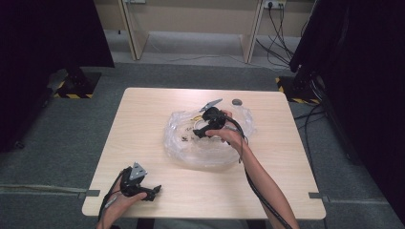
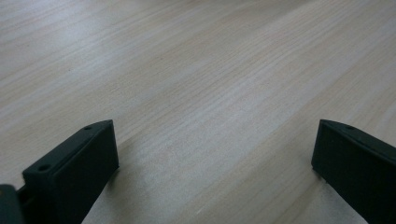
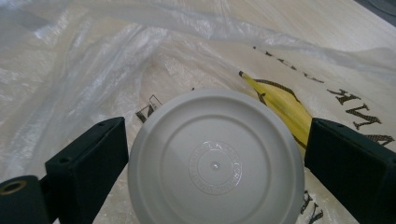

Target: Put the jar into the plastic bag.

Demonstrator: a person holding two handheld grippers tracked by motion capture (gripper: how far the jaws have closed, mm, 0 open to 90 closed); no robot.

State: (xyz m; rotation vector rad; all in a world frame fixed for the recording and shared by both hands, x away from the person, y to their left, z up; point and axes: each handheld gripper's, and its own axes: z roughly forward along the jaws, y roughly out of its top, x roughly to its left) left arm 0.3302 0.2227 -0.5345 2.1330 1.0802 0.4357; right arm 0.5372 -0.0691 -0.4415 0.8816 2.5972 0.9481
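The right claw [image 3: 215, 154] is over the clear bag [image 1: 210, 148] in the middle of the table [image 1: 143, 124]. A round white cup [image 3: 215, 161], bottom side facing the camera, sits between its two black jaws. The jaws are spread to about the width of the cup. The left jaw is just beside the cup and the right jaw is close to it too, but it is hard to tell if they press on it. A yellow banana [image 3: 280, 105] lies just behind the cup, on the bag, next to some black letters printed on the plastic.

From the high view, the right hand [image 1: 228, 134] holds its claw [image 1: 199, 132] above the bag.

The left claw [image 2: 212, 158] is wide and holds nothing. It is low over bare wood. From the high view it [image 1: 154, 192] is near the front left corner of the table, well apart from the bag.

A small grey round thing [image 1: 237, 102] lies on the table past the bag.
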